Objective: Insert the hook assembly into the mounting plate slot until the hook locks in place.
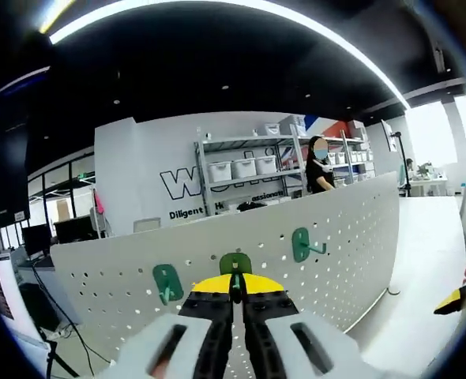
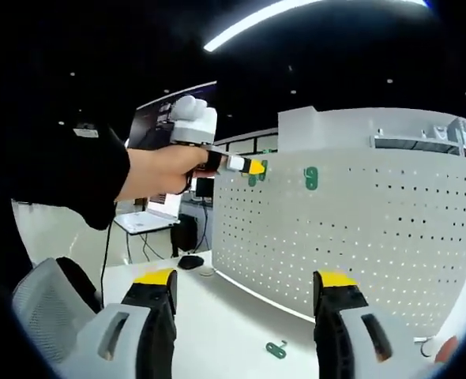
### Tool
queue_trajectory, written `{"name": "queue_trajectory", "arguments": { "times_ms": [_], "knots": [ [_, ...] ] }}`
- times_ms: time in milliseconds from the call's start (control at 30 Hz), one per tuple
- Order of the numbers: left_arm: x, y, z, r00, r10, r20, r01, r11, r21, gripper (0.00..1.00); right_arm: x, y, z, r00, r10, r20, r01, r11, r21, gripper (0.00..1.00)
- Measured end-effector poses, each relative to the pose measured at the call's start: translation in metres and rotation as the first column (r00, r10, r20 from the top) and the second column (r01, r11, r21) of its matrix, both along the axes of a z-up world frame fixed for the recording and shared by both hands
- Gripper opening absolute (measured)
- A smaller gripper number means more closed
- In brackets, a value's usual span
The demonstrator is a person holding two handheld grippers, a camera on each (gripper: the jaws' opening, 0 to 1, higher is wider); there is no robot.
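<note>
A white perforated mounting plate (image 1: 343, 260) stands upright on a white surface (image 1: 422, 308), curving across the left gripper view, where the left tool (image 1: 234, 294) is pressed up to its face with both yellow-tipped jaws drawn together on a green hook (image 1: 235, 264). That hook sits at the plate directly ahead of the jaw tips. A second green hook (image 1: 167, 283) is mounted just to the left of the tool, and a third green hook (image 1: 304, 245) hangs farther to its right and higher, its prong pointing outward. Beyond the plate, a person (image 1: 320, 166) stands beside a shelving rack (image 1: 245, 170) loaded with white bins. In the right gripper view, the right tool (image 2: 249, 304) is held well back from the plate with its jaws wide apart and nothing between them; a loose green hook (image 2: 276, 349) lies flat on the surface between the two jaws, near the foot of the plate. Ahead and to the upper left of the right tool, a person's hand (image 2: 158, 174) grips the left tool at the plate's top edge, beside a mounted hook (image 2: 311, 178) farther right. A mesh-backed chair (image 2: 47, 312) sits at the lower left.
</note>
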State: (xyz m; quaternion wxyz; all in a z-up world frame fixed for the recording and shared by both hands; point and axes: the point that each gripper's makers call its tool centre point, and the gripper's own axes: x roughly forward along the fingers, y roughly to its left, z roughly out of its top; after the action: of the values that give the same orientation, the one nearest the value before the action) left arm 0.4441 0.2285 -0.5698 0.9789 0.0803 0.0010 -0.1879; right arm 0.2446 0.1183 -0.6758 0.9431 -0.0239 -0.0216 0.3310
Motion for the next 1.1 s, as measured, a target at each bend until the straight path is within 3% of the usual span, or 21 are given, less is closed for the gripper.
{"name": "queue_trajectory", "arguments": {
  "times_ms": [333,500,767,1100],
  "knots": [
    [0.015,0.009,-0.006,0.999,0.038,-0.019,-0.039,0.999,-0.038,0.03,0.000,0.002,0.004,1.000,0.013,0.020,-0.013,1.000,0.022,0.73],
    [0.020,0.009,-0.008,0.999,0.038,-0.029,-0.041,0.995,-0.090,0.03,0.001,0.003,0.008,0.999,0.013,0.041,-0.014,0.999,0.034,0.80],
    [0.026,0.008,-0.004,0.999,0.042,-0.007,-0.043,0.993,-0.113,0.03,0.004,0.001,0.010,0.998,-0.001,0.059,-0.002,0.999,0.042,0.86],
    [0.031,0.009,-0.006,0.999,0.049,0.006,-0.048,0.991,-0.125,0.03,0.005,0.001,0.008,0.998,-0.001,0.061,-0.001,1.000,0.028,0.84]
  ]
}}
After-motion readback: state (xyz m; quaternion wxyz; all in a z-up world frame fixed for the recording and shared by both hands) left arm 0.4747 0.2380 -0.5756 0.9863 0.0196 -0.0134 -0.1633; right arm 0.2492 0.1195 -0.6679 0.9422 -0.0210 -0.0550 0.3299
